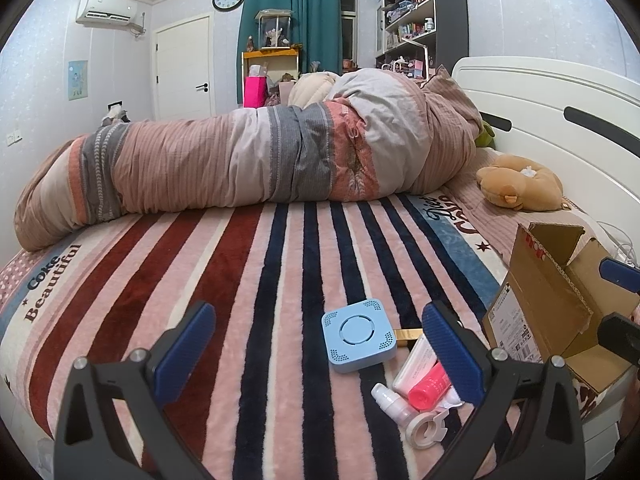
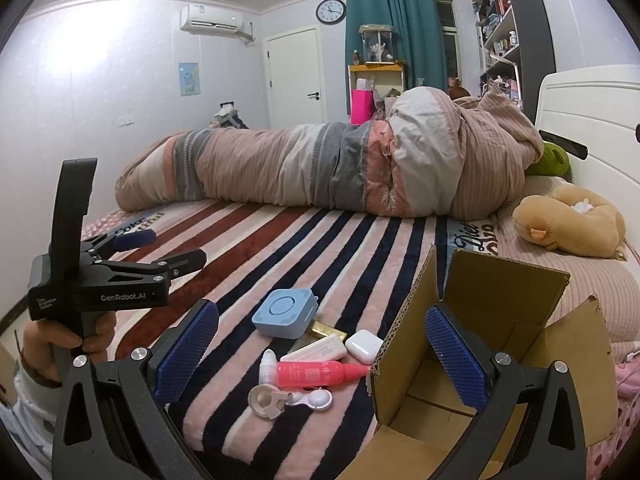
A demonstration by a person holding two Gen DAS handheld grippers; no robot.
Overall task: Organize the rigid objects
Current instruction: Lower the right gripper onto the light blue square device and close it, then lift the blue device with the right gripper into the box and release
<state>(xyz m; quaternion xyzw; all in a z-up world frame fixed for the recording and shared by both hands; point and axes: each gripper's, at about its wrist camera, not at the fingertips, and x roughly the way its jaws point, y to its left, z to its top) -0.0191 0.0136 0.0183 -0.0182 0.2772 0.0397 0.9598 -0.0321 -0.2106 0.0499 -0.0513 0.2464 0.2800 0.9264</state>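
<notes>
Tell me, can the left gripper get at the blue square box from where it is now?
Probably yes. The left gripper is open, and the blue square box lies on the striped blanket just ahead between its fingers with its top clear. The gold bar and pink tube crowd only its right side.

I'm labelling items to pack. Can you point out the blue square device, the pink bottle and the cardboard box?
blue square device (image 2: pixel 285 313), right wrist view, on its round top face.
pink bottle (image 2: pixel 310 373), right wrist view, on its body.
cardboard box (image 2: pixel 408 364), right wrist view, on its near outer wall.
</notes>
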